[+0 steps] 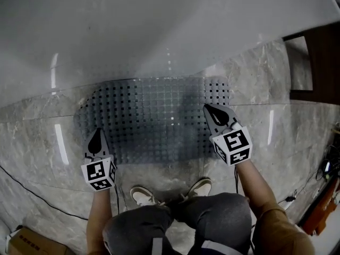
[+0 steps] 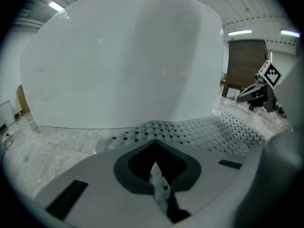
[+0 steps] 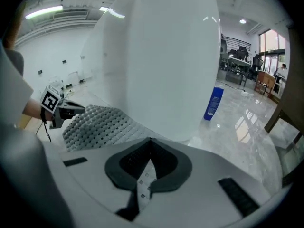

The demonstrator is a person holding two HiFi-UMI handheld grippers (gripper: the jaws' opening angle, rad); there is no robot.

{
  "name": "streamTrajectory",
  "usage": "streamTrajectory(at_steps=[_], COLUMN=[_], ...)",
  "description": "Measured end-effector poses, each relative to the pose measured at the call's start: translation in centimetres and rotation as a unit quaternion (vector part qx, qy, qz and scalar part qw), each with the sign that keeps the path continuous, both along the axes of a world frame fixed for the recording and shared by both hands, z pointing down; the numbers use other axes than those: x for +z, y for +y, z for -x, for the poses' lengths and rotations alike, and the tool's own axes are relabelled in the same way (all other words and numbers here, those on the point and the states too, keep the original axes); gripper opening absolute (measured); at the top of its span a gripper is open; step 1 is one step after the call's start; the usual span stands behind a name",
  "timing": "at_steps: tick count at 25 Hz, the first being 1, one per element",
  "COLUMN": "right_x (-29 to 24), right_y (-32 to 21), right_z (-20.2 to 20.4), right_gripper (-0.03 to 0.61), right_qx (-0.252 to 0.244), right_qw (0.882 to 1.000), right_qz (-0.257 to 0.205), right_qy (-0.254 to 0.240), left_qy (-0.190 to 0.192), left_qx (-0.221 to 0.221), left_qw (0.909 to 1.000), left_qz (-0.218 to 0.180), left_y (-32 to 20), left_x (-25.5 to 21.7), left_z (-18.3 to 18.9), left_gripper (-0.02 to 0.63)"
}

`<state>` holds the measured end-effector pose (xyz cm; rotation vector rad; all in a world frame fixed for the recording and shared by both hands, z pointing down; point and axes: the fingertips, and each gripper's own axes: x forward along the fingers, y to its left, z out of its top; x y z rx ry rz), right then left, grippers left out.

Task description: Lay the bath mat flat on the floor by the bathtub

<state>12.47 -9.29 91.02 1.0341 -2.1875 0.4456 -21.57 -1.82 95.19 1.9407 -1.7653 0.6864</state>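
A grey bath mat [image 1: 154, 118] with rows of small square holes lies spread on the marble floor against the white bathtub [image 1: 159, 25]. My left gripper [image 1: 97, 137] hovers at the mat's near left edge, jaws shut with nothing in them. In the left gripper view its jaws [image 2: 155, 148] meet over the mat [image 2: 209, 129]. My right gripper [image 1: 211, 110] is raised over the mat's right end, also shut and empty. The right gripper view shows its tips [image 3: 149, 144] closed, with the mat [image 3: 99, 125] and the left gripper [image 3: 71, 110] beyond them.
A blue bottle [image 3: 213, 103] stands on the floor by the tub's end. Dark wooden furniture [image 1: 313, 62] is at the right. A cardboard box [image 1: 26, 243] and a black cable [image 1: 32, 193] lie at the near left. The person's shoes [image 1: 143, 195] stand just before the mat.
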Motion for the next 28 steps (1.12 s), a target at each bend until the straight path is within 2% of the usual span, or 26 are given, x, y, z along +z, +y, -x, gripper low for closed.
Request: streamTrajectory(at_steps=[4, 11, 23, 28], right_x=[-3.9, -12.0, -24.1, -28.7], right_y=[0.2, 2.0, 6.5, 7.3], right_z=[-0.2, 0.2, -1.3, -0.8], right_gripper=[0.003, 0.003, 0.003, 0.003], right_qx=[0.025, 0.039, 0.041, 0.022], right_qw=[1.0, 0.999, 0.999, 1.0], right_qz=[-0.001, -0.003, 0.016, 0.015], right_qy=[-0.014, -0.02, -0.006, -0.01], left_qy=[0.015, 0.016, 0.022, 0.025], left_qx=[-0.005, 0.023, 0.037, 0.038], left_qw=[0.9997, 0.9995, 0.9991, 0.999], left_qz=[-0.017, -0.011, -0.001, -0.004], left_y=[-0.6, 1.3, 5.2, 5.1], left_x=[-4.5, -12.9, -26.4, -31.2], left_z=[-1.5, -3.6, -6.9, -7.9], left_gripper=[0.003, 0.003, 0.003, 0.003])
